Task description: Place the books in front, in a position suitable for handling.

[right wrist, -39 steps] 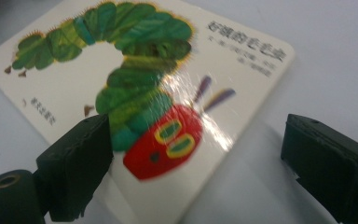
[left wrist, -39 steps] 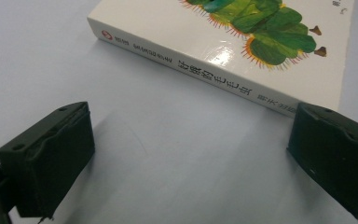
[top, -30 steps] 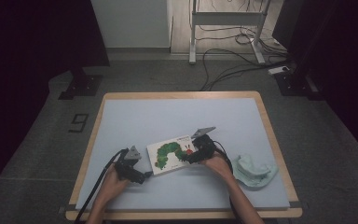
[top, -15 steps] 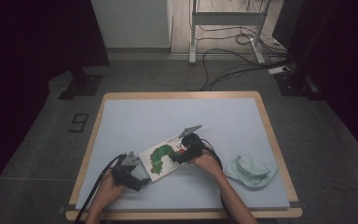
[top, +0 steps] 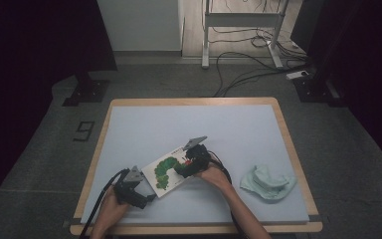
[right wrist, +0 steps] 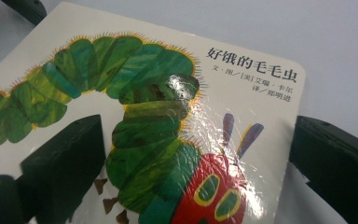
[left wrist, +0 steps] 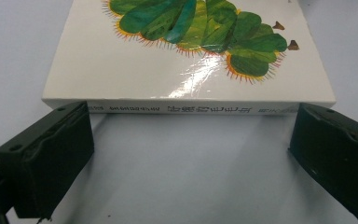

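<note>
A white picture book (top: 165,173) with a green caterpillar on its cover lies flat on the blue-grey table mat (top: 179,129), near the front. My left gripper (top: 140,193) sits at the book's near-left side. In the left gripper view it (left wrist: 191,158) is open wide, its jaws flanking the book's spine (left wrist: 186,109) just short of it. My right gripper (top: 189,164) is at the book's far-right corner. In the right gripper view it (right wrist: 191,172) is open, one jaw over the cover (right wrist: 140,116) and the other past the book's right edge.
A crumpled pale green cloth (top: 267,181) lies at the right front of the mat. The wooden table rim (top: 288,144) frames the mat. Beyond the table are a metal stand (top: 238,20) and floor cables (top: 248,59).
The book has slid left and toward the near edge, turning a little. My right gripper followed it leftward. My left gripper drew back toward the front edge.
</note>
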Demonstrator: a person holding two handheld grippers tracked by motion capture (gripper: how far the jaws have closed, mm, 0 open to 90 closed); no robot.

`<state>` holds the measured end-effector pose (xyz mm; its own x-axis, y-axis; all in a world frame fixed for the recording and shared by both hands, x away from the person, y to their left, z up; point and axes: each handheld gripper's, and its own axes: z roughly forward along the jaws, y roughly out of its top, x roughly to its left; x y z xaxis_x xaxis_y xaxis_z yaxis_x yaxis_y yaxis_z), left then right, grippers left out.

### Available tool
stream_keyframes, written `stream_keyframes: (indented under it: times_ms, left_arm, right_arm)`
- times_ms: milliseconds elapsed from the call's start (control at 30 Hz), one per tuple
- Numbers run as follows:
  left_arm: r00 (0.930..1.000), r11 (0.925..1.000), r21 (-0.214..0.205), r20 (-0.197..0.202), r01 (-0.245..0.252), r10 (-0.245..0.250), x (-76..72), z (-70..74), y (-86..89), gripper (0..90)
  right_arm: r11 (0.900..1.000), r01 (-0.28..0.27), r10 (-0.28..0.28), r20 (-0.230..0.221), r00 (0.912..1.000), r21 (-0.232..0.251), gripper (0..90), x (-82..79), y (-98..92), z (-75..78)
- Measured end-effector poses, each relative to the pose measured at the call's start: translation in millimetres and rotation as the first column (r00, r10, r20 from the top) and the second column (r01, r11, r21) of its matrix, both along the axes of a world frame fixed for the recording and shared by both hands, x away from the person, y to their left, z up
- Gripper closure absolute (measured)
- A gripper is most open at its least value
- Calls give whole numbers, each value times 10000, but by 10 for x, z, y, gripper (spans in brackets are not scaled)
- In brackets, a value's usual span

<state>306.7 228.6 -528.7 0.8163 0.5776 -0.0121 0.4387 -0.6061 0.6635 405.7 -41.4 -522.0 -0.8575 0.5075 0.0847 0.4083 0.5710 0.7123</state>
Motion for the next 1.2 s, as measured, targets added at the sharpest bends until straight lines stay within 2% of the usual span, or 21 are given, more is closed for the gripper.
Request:
stream_keyframes:
  times_ms: [100,300,533,1200]
  left_arm:
    - [10000,10000,5,9,4,-4,-1,0,0,0]
    - [10000,10000,-1,14,-16,16,-5,-1,0,0]
    - [10000,10000,1,38,-14,14,-8,-2,0,0]
    - [9999,10000,61,106,-77,76,-22,1,-2,0]
  right_arm:
    - [9998,70,-63,341,9994,-191,89,-69,-20,62]
    - [9990,424,-420,212,9989,-154,89,-148,-201,163]
    - [9967,697,-690,183,9974,-414,79,-273,-457,178]
    - [9814,1886,-1859,669,9803,-364,60,-616,-1188,362]
